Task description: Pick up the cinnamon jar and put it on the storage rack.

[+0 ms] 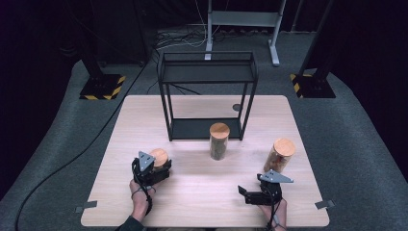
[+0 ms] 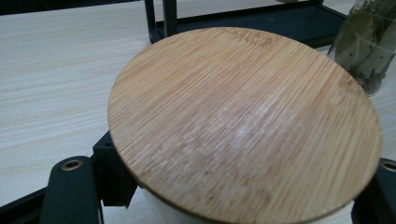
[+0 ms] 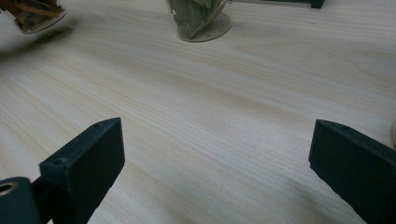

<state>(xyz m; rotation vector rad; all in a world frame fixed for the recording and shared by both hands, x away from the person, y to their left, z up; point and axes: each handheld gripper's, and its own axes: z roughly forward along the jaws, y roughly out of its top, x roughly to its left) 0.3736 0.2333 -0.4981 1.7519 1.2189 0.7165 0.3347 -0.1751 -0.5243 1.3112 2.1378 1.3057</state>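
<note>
At the lower left of the high view, the left claw (image 1: 161, 166) is clamped on a short jar (image 1: 159, 159) with a bamboo lid, low on its body beneath the lid rim; the left gripper view shows that lid (image 2: 243, 121) large between the two black jaws. The grip below the lid would let the jar be carried upright.

At the lower right of the high view, the right claw (image 1: 248, 192) rests low over the surface (image 1: 202, 192) with its jaws spread wide and nothing between them, which the right gripper view confirms with bare wood between the pads; it seems to wait its turn.

Farther up, a jar of sticks (image 1: 279, 155) leans at the right, and a jar of leaves (image 1: 219, 141) stands upright mid-frame, just before the black wire shelf (image 1: 208, 94). The shelf's bare tiers look like the likely destination for the jars.
</note>
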